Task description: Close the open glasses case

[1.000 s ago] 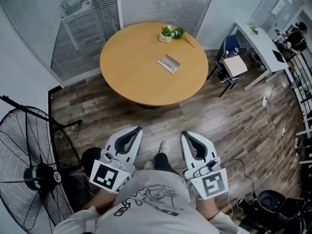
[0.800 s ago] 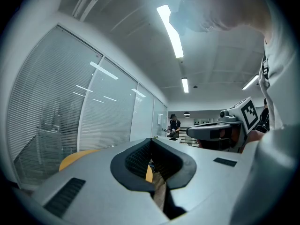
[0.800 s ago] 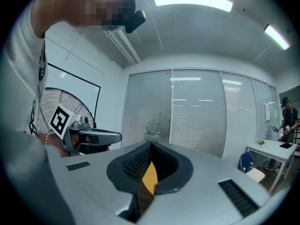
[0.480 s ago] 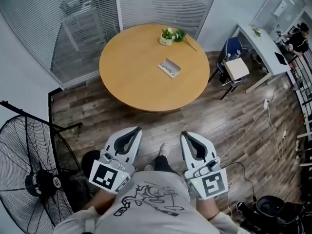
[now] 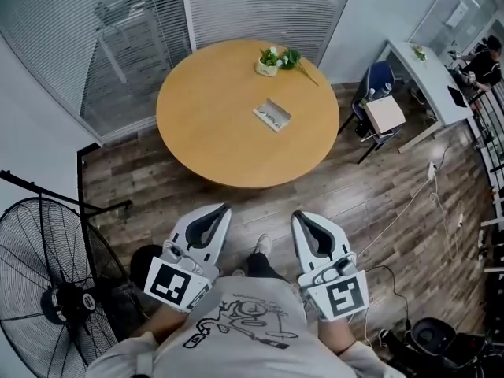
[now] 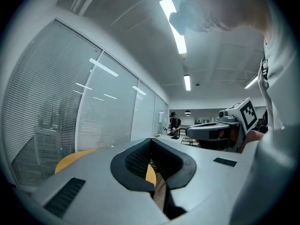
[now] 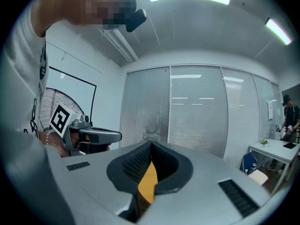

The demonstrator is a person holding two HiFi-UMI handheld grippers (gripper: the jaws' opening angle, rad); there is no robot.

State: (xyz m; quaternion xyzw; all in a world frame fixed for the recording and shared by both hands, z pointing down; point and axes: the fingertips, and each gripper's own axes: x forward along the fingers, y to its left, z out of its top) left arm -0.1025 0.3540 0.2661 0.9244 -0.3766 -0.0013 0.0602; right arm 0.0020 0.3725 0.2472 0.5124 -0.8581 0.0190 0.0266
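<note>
The open glasses case [image 5: 272, 115] lies on the round wooden table [image 5: 213, 124], a little right of its middle, with something small lying inside it. Both grippers are held close to the person's body, well short of the table and above the wood floor. My left gripper [image 5: 223, 209] has its jaws closed together with nothing between them, as the left gripper view [image 6: 151, 140] confirms. My right gripper [image 5: 297, 214] is likewise shut and empty [image 7: 151, 145]. A strip of the table top [image 7: 148, 184] shows through its jaw gap.
A small potted plant [image 5: 276, 57] stands at the table's far edge. A large floor fan [image 5: 47, 290] is at the left. A blue chair [image 5: 376, 81] and a white desk [image 5: 429, 73] stand at the right, with cables [image 5: 409, 203] on the floor. Glass partitions with blinds are behind.
The view has shifted slightly: the table and case sit a little lower in the frame and the fan further left. Both grippers keep the same pose, shut.
</note>
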